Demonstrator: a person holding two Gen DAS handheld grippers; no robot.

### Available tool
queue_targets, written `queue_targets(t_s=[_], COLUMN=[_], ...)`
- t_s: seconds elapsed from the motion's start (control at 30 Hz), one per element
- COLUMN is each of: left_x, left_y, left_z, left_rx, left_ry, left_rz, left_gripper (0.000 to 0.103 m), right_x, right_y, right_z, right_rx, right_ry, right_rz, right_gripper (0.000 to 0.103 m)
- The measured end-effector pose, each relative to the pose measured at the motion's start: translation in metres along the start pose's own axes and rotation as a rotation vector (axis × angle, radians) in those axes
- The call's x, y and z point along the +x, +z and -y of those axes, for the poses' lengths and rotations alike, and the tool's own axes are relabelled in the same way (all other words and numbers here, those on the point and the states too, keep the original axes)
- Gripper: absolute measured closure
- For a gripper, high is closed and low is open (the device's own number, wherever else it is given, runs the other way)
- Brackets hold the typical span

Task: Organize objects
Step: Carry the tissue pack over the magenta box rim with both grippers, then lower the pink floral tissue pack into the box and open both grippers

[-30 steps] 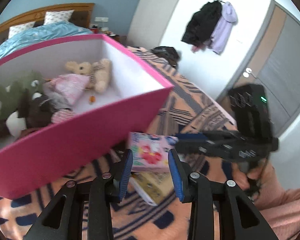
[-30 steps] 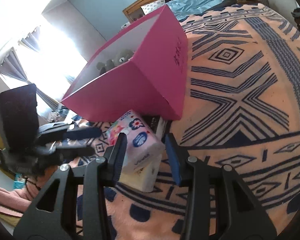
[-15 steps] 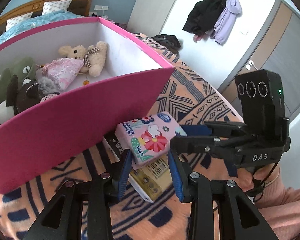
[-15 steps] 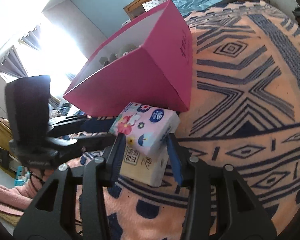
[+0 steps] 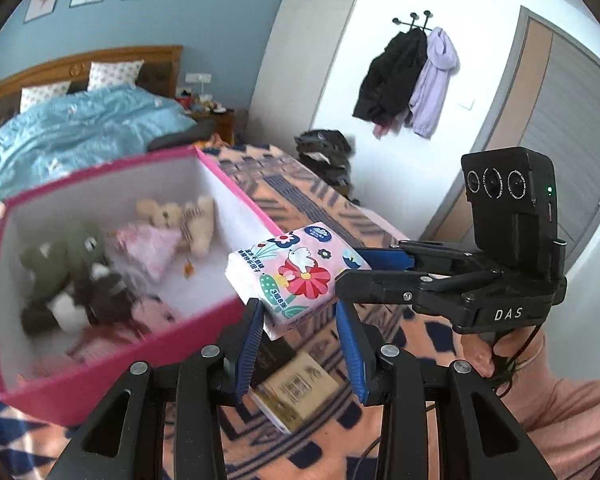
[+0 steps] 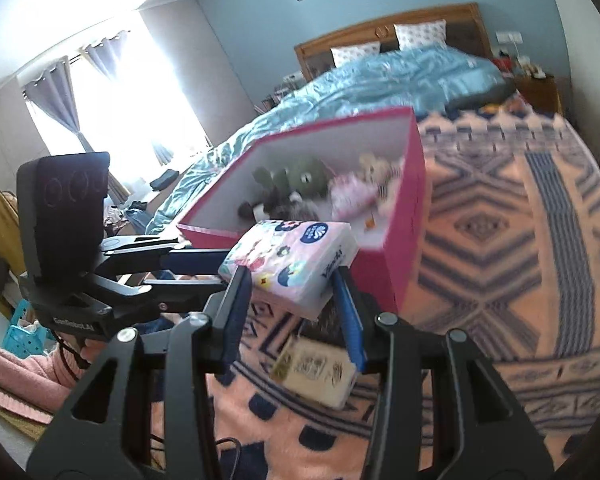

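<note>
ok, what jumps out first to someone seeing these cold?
The floral tissue pack, lifted off the blanket, pinched between both hand-held grippers, left and right. Just behind it sits the open pink box with plush toys inside. A tan pack lies on the patterned blanket below.

A peach blanket (image 6: 500,240) with a navy geometric pattern carries everything. On it stands an open pink box (image 5: 112,364) with white inner walls. Just beside the box's near corner lies a tan tissue pack (image 5: 296,392), with a dark flat item (image 5: 274,354), too blurred to identify, between them.
</note>
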State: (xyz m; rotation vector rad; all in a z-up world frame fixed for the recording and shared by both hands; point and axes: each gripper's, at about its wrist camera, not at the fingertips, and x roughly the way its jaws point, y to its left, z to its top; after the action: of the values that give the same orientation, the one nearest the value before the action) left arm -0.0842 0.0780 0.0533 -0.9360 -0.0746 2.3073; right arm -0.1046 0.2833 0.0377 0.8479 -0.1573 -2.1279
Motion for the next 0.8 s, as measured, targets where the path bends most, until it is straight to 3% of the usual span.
queue_targets(t_s=[0.2, 0.4, 0.8], left_x=[0.011, 0.029, 0.059], left_y=[0.023, 0.029, 0.024], left_z=[-0.026, -0.047, -0.076], left_rx=[-0.038, -0.085, -0.192], left_ry=[0.045, 0.064, 0.009], left_rz=[0.001, -0.034, -0.101], left_gripper=[0.066, 0.066, 0.066], right_x=[0.016, 0.046, 0.068], right_y=[0.027, 0.037, 0.041], right_z=[0.005, 0.015, 0.031], right_rx=[-0.016, -0.019, 0.004], right_ry=[0.017, -0.011, -0.089], right_rz=[-0.005, -0.07, -0.154], right_gripper=[0.058, 0.058, 0.058])
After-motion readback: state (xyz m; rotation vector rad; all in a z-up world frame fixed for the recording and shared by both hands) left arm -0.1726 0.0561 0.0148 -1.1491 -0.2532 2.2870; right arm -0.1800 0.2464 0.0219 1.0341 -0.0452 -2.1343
